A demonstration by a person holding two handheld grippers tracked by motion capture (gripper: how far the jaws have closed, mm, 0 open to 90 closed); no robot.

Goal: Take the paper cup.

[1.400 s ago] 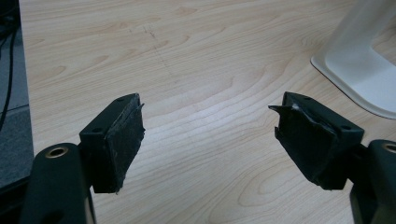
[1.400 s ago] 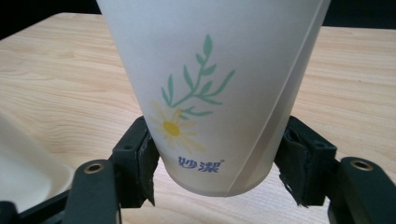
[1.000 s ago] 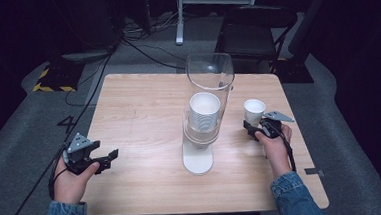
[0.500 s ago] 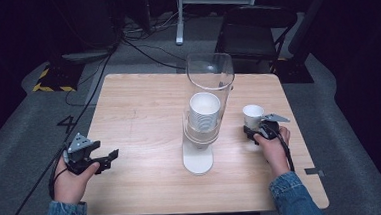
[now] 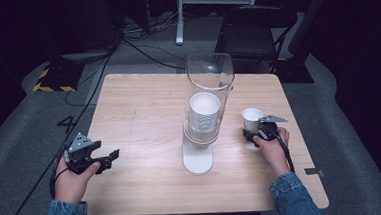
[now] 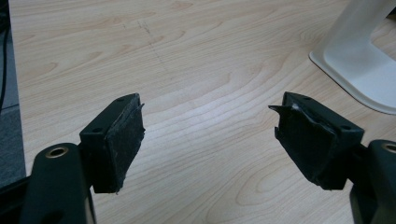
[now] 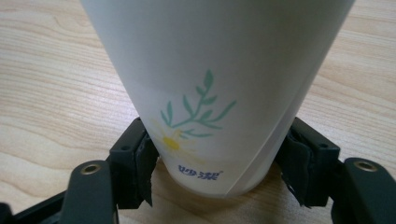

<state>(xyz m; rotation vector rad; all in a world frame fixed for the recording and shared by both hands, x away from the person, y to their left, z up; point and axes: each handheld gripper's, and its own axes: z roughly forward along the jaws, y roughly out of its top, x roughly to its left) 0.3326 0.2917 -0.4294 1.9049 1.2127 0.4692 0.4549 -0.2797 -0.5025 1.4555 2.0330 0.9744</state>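
Set down right of the cup dispenser (image 5: 207,121), the paper cup (image 7: 215,88) stands as the right gripper (image 7: 219,172), jaws just opening, lets go.

One loose paper cup (image 5: 252,116), one cup dispenser (image 5: 206,114), two hand-held grippers (image 5: 92,158).

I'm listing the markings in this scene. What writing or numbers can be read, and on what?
"妙潔": blue print low on the paper cup, under a drawn flower and green sprig; the last character is small, so not certain.
"4": a number on the grey floor, left of the table.
No other writing shows.
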